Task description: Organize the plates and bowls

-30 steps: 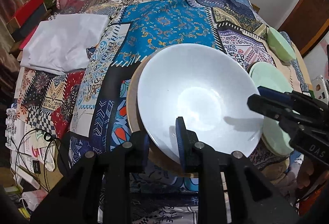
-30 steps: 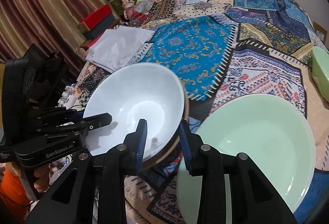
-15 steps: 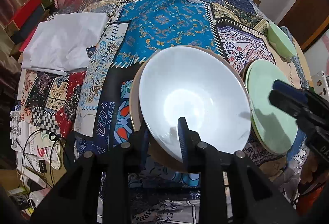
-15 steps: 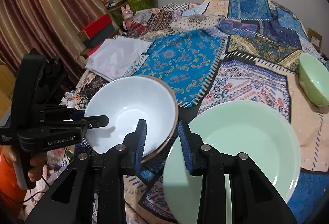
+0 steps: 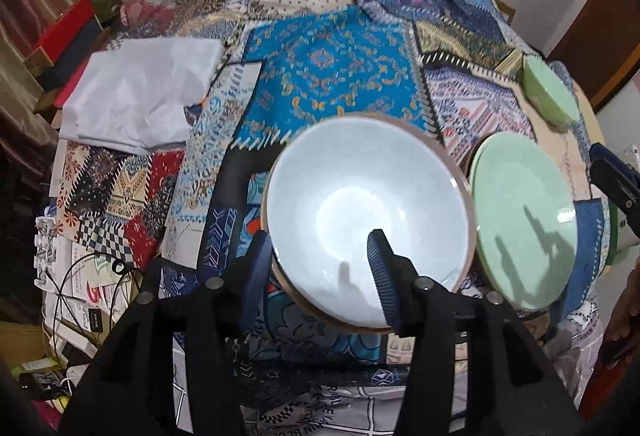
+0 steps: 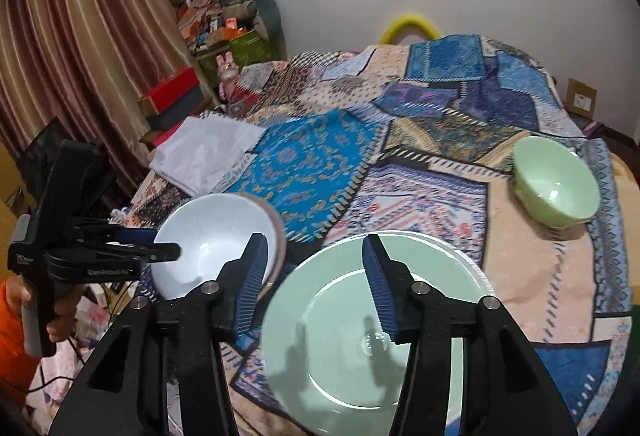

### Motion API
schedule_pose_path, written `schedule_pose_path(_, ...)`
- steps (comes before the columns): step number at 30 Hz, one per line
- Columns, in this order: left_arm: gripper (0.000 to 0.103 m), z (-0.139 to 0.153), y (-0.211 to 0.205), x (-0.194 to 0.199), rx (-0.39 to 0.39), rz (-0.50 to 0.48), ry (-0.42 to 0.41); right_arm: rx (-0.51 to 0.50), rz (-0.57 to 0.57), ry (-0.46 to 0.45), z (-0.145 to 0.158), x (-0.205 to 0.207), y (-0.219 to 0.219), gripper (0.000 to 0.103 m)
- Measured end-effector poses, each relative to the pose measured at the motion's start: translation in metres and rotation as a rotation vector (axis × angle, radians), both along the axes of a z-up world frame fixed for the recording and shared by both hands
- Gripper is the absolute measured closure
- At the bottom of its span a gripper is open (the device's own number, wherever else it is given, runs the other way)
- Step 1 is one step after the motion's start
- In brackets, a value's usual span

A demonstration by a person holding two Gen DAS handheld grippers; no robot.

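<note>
Patchwork-covered worktop: pale-blue round ceramic bowl rim straddled by released left tongs; right tongs released above green plate.

Hidden rims, cut edges and motion blur
The left gripper fingers cover the near rim of the white bowl, so contact cannot be told; in the right wrist view the bowl's far rim is smeared by blur; the green plate is cut off by the bottom edge there, its near rim behind the right gripper; only a tip of that gripper shows at the left view's right edge; the boxes by the curtain are too small to read
</note>
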State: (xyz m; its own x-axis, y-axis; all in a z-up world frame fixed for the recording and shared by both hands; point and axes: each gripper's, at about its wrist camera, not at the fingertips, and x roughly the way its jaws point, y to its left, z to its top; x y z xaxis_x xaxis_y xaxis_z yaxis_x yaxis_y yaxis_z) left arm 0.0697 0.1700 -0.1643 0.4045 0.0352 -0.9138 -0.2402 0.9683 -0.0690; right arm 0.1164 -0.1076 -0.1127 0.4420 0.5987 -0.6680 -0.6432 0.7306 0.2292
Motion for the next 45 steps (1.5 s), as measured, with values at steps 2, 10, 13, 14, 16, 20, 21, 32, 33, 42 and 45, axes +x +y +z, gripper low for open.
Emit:
schedule_pose_path(2, 0.049, 0.009, -0.004, 0.002, 0.017, 0.0, -0.023, 0.005, -0.02, -0.006, 0.002, 0.003, -0.007, 0.049)
schedule_pose_path(10, 0.044, 0.051, -0.038, 0.016, 0.021, -0.034, -0.164, 0.0, -0.11, -0.052, 0.018, 0.013, -0.048, 0.036)
schedule_pose_path(13, 0.041, 0.066, -0.06, 0.026, 0.028, -0.069, -0.221, 0.014, -0.154, -0.064, 0.024, 0.017, -0.065, 0.026)
schedule_pose_path(14, 0.04, 0.07, -0.065, 0.029, 0.028, -0.079, -0.234, 0.021, -0.165, -0.064, 0.026, 0.019, -0.071, 0.025)
schedule_pose_path(16, 0.039, 0.078, -0.081, 0.038, 0.024, -0.108, -0.263, 0.037, -0.19, -0.063, 0.031, 0.022, -0.084, 0.022)
schedule_pose_path(20, 0.039, 0.088, -0.11, 0.056, 0.012, -0.16, -0.302, 0.04, -0.241, -0.072, 0.037, 0.031, -0.106, 0.019)
schedule_pose_path(21, 0.039, 0.09, -0.117, 0.06, 0.009, -0.172, -0.309, 0.034, -0.252, -0.075, 0.038, 0.034, -0.111, 0.019)
schedule_pose_path(32, 0.037, 0.08, -0.188, 0.127, -0.032, -0.274, -0.311, -0.108, -0.352, -0.156, 0.037, 0.066, -0.142, 0.015)
schedule_pose_path(33, 0.037, 0.077, -0.192, 0.134, -0.035, -0.28, -0.308, -0.105, -0.355, -0.149, 0.035, 0.07, -0.145, 0.015)
schedule_pose_path(42, 0.037, 0.053, -0.236, 0.196, -0.025, -0.345, -0.285, -0.079, -0.4, -0.056, 0.011, 0.12, -0.166, 0.015)
schedule_pose_path(45, 0.037, 0.043, -0.244, 0.215, -0.034, -0.35, -0.273, -0.078, -0.409, -0.036, 0.004, 0.134, -0.171, 0.016)
